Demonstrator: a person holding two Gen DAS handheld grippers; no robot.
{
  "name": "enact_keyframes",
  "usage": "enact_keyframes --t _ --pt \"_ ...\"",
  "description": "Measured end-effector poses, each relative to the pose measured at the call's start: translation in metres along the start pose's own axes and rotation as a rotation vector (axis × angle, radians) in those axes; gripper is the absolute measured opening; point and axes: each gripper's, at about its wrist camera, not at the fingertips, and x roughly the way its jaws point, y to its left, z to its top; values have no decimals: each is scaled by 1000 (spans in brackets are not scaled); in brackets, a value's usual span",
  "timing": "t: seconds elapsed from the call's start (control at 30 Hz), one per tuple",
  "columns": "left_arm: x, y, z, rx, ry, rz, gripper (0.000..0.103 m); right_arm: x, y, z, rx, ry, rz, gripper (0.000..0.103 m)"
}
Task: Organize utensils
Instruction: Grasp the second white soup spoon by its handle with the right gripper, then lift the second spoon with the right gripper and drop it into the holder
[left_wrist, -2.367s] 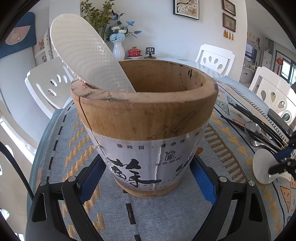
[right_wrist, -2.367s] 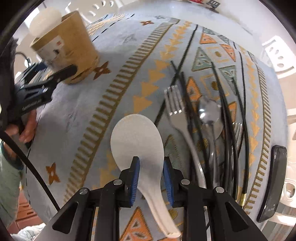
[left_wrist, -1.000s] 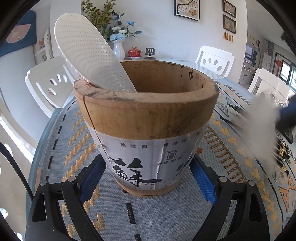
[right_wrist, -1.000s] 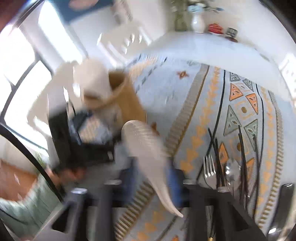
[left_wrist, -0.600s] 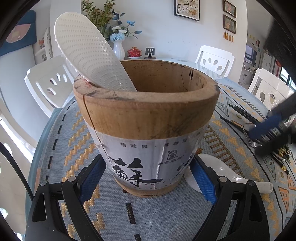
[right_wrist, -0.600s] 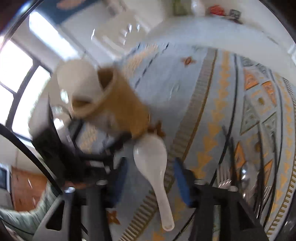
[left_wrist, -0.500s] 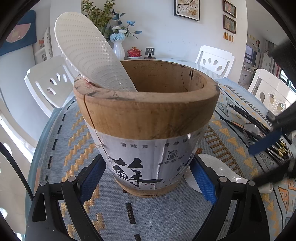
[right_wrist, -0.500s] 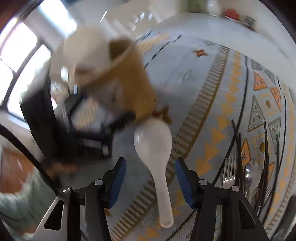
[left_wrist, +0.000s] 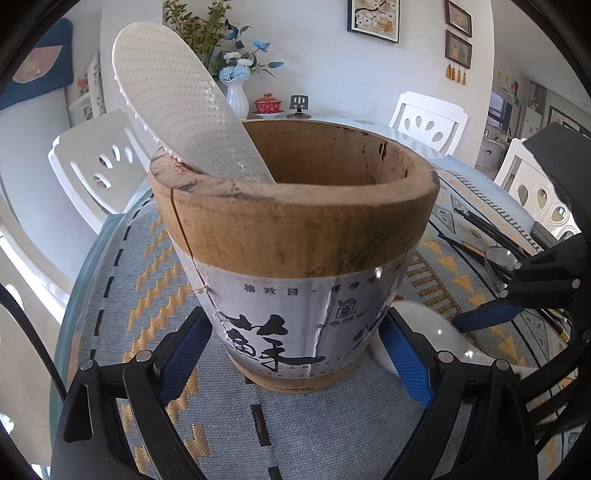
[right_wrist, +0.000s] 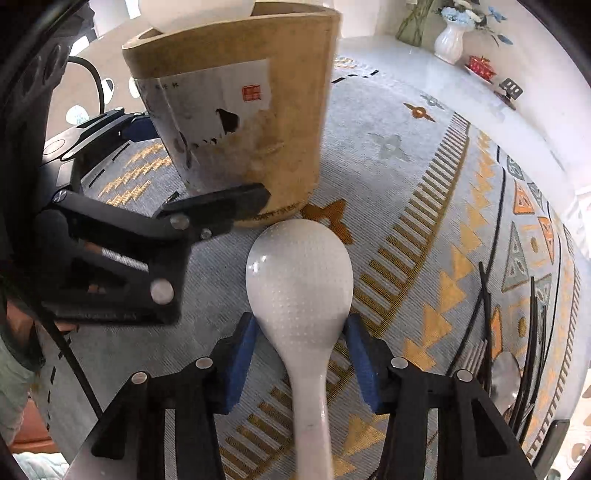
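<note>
A wooden utensil holder (left_wrist: 295, 240) (right_wrist: 236, 110) with a paper label stands on the patterned cloth. My left gripper (left_wrist: 293, 332) is shut on its base, one pad on each side. One white dimpled rice paddle (left_wrist: 173, 103) leans inside it. A second white rice paddle (right_wrist: 299, 280) (left_wrist: 432, 332) lies flat on the cloth against the holder's foot. My right gripper (right_wrist: 301, 343) points steeply down over it. Its jaws have just been closing with the paddle between them. The blue pads (right_wrist: 245, 343) now touch both edges where the blade narrows.
A metal fork (right_wrist: 476, 354), a spoon (right_wrist: 506, 365) and several black chopsticks (right_wrist: 484, 291) lie at the cloth's right side. A dark flat phone (right_wrist: 554, 439) sits by the table edge. White chairs (left_wrist: 103, 166) ring the table, and a vase (left_wrist: 236, 96) stands at the back.
The right gripper carried the paddle toward the holder and let it go onto the cloth beside the base. It has since come down around the blade. The left grip has not changed.
</note>
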Motion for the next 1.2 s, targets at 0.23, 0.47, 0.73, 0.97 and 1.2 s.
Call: enact_keyframes --t 0.23,0.47,0.73,0.97,1.2 --pt "0 0 0 0 0 -1 91 -18 -38 -32 80 43 -38 29" --pt "2 0 0 2 7 0 91 -15 -64 -33 215 109 29 47" --pt "4 -1 1 6 7 3 91 16 -54 8 192 139 -57 77" --pt "5 -1 1 2 7 -2 91 5 -72 7 152 80 -45 59" --pt "6 2 1 -2 9 -8 91 -32 -105 -13 248 -30 88 59"
